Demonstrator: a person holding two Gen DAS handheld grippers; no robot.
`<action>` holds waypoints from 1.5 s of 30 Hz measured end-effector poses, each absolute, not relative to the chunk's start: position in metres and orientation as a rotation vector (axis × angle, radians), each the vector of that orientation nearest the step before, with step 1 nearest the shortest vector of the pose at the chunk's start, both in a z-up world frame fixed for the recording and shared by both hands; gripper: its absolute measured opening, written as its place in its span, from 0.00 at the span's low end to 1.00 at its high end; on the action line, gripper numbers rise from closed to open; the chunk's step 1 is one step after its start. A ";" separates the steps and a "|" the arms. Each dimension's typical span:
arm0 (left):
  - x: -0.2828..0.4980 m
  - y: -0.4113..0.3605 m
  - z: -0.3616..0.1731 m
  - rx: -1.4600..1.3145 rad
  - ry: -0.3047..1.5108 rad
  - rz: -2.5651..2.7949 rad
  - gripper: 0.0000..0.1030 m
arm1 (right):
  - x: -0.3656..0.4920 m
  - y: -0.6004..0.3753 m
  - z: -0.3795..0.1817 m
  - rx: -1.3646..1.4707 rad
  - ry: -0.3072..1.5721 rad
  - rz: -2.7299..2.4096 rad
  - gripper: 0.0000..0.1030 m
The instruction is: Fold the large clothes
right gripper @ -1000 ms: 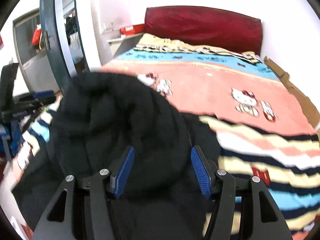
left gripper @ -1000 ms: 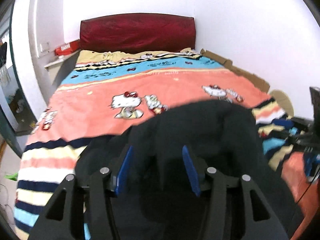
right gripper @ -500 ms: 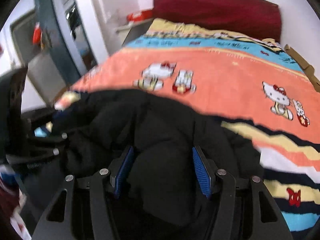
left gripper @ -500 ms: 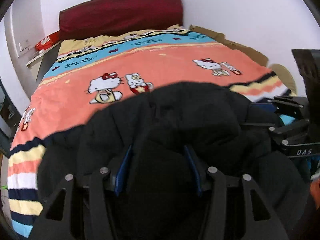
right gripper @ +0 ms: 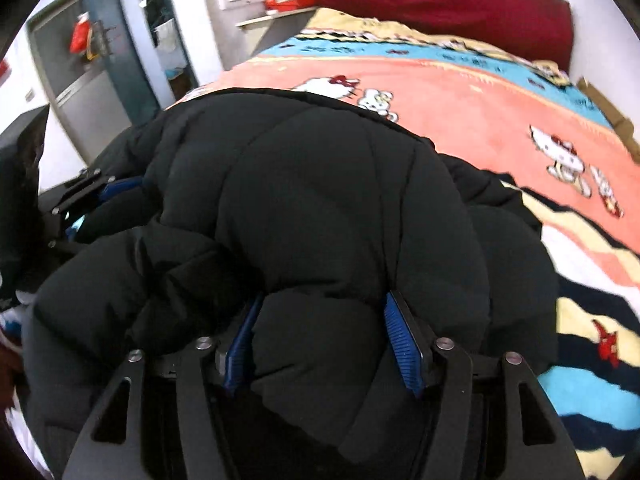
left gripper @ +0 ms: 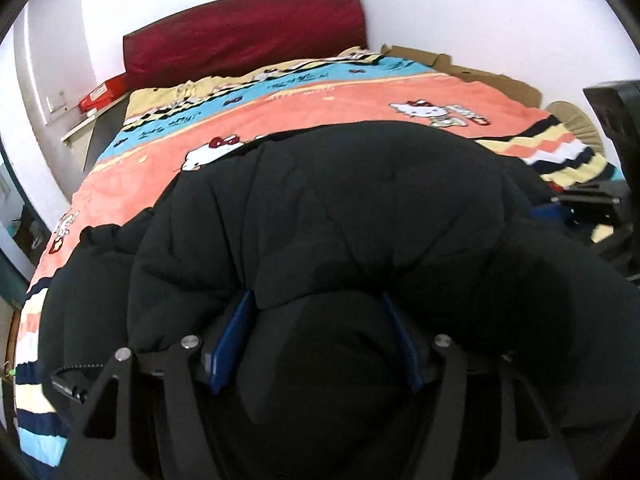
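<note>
A big bed [left gripper: 304, 92] filled the room, with a bright cartoon-cat blanket [right gripper: 460, 92] on it. A dark red headboard [left gripper: 244, 28] stood at the bed's far end against a white wall [left gripper: 460, 4]. Beside the headboard, a small shelf [left gripper: 86, 126] held a red box [left gripper: 100, 94]. Flat cardboard [left gripper: 472, 70] lay along the bed's other side.

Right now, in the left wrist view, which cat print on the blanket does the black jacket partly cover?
The red-bowed cat print left of centre; the black jacket hides its lower part, whereas the right-hand cat print lies clear.
</note>
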State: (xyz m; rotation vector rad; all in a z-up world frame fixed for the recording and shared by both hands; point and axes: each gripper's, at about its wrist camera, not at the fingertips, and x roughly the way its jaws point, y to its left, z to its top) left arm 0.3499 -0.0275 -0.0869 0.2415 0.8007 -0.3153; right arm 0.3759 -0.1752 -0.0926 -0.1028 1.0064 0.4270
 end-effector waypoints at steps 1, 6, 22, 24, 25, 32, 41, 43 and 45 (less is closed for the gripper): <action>0.354 -0.028 -0.089 0.245 0.804 -0.310 0.62 | 0.382 -0.174 -0.097 -0.105 1.007 0.421 0.58; 0.370 -0.030 -0.098 0.266 0.846 -0.275 0.62 | 0.395 -0.166 -0.106 -0.126 1.012 0.373 0.58; 0.308 -0.043 -0.070 0.246 0.925 -0.369 0.62 | 0.325 -0.170 -0.069 -0.183 1.024 0.396 0.57; 0.308 -0.045 -0.082 0.253 0.924 -0.354 0.62 | 0.329 -0.171 -0.083 -0.200 1.047 0.389 0.57; 0.310 -0.046 -0.086 0.246 0.927 -0.348 0.62 | 0.330 -0.169 -0.090 -0.213 1.056 0.384 0.58; 0.310 -0.042 -0.105 0.241 0.895 -0.334 0.62 | 0.341 -0.169 -0.114 -0.203 1.068 0.386 0.58; 0.305 -0.041 -0.117 0.241 0.849 -0.318 0.62 | 0.342 -0.170 -0.126 -0.201 1.052 0.378 0.58; 0.306 -0.041 -0.119 0.243 0.845 -0.313 0.62 | 0.343 -0.168 -0.127 -0.205 1.053 0.371 0.58; 0.304 -0.041 -0.119 0.252 0.845 -0.307 0.62 | 0.341 -0.164 -0.127 -0.212 1.054 0.364 0.58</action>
